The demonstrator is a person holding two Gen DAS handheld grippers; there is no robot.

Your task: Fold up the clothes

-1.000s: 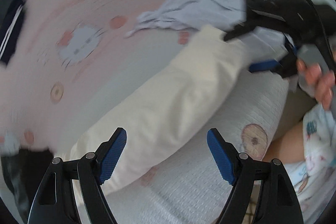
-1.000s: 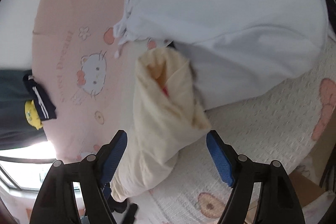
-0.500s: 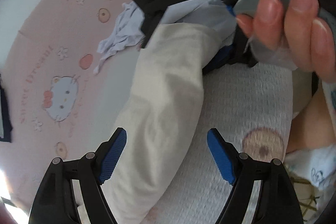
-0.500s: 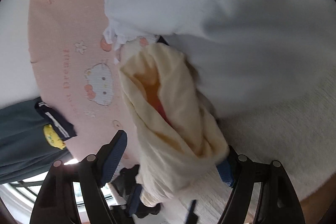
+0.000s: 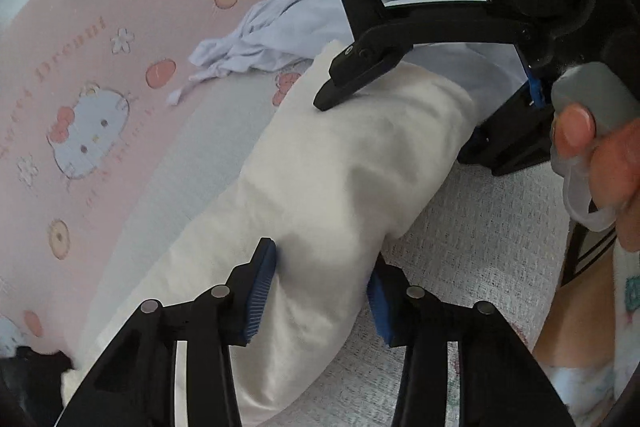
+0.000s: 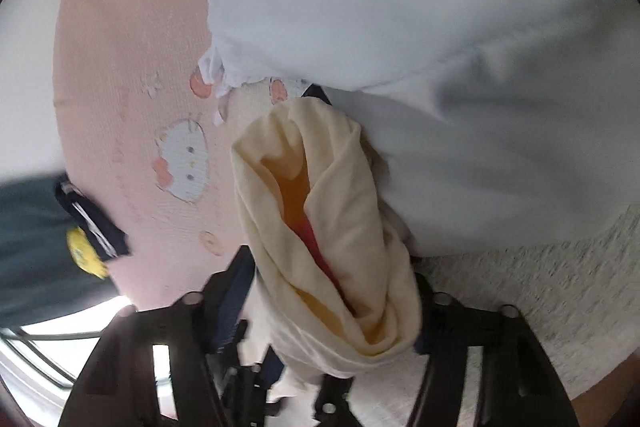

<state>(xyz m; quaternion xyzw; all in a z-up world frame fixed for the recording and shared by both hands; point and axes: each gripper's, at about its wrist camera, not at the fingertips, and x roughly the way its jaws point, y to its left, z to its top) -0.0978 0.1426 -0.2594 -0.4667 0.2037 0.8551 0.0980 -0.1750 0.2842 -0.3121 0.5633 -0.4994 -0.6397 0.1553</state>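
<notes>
Tongs: left tongs [image 5: 320,291] closing on the cream garment [image 5: 344,187], pads touching; right tongs [image 6: 328,311] closing around its other end.
Edges: pale blue garment [image 6: 400,27] just beside, pink blanket [image 5: 100,67] bare leftward.

The left gripper [image 5: 320,287] is pointing steeply down, its jaws closing, both blue pads [image 5: 260,291] already pressing into the cream garment [image 5: 340,187] between them. The right gripper [image 6: 332,311] is reaching in from the opposite end, tilted less steeply, its jaws also closing with the garment's open end bunched between them and touching both sides. In the left wrist view, the right gripper's black frame is arching over the garment's far end, and the person's right hand [image 5: 600,147] is squeezing its grey trigger with the fingertips [image 5: 576,125].
</notes>
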